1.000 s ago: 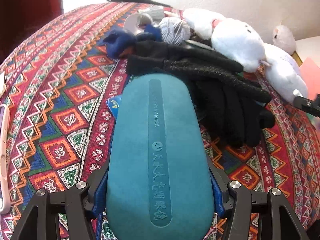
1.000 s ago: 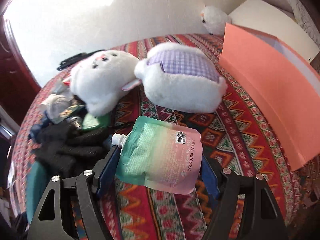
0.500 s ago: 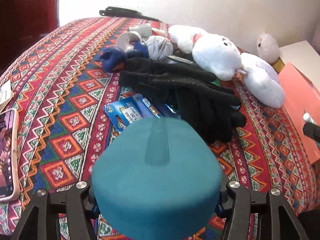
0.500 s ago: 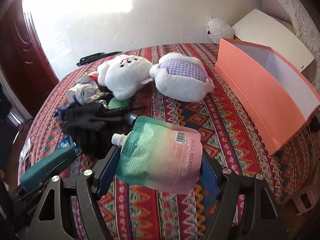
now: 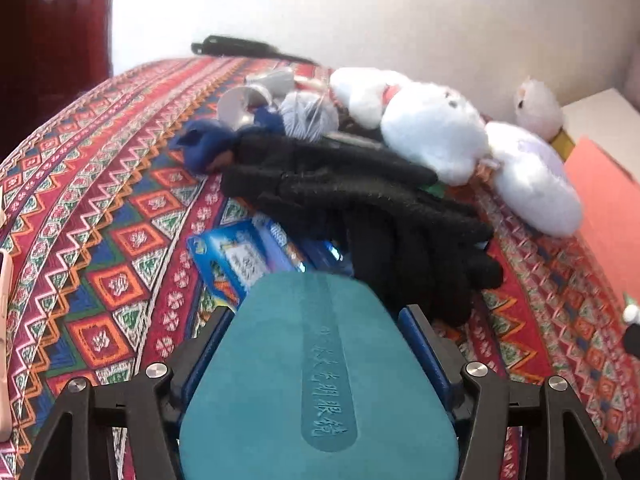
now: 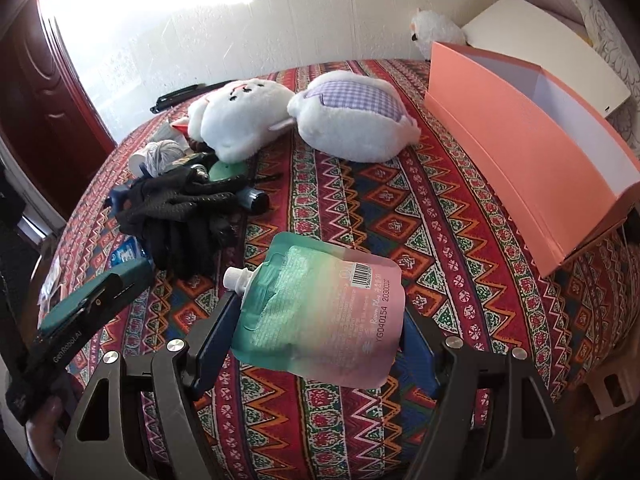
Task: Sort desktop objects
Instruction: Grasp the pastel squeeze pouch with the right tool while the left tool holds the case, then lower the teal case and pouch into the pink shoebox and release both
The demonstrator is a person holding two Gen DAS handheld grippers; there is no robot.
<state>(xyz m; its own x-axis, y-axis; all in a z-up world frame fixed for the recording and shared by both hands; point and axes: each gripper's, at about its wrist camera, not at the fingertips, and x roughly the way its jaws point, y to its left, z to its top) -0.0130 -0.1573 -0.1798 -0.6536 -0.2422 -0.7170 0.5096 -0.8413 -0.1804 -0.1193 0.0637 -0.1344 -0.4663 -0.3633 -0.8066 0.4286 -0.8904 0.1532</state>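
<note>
The left gripper (image 5: 316,344) has the teal glasses case (image 5: 316,372) between its opening jaws, bottom centre. The right gripper (image 6: 316,320) clamps the spouted pouch (image 6: 320,308). At upper right, the orange box (image 6: 532,152) shows only white interior.

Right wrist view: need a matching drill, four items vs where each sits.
Items:
1. pouch
2. teal case
3. black gloves
4. orange box

Places:
A. table's right edge
B. in the left gripper
C. in the right gripper
D. on the cloth, in front of the white plush

Pairs: 1-C, 2-B, 3-D, 4-A
</note>
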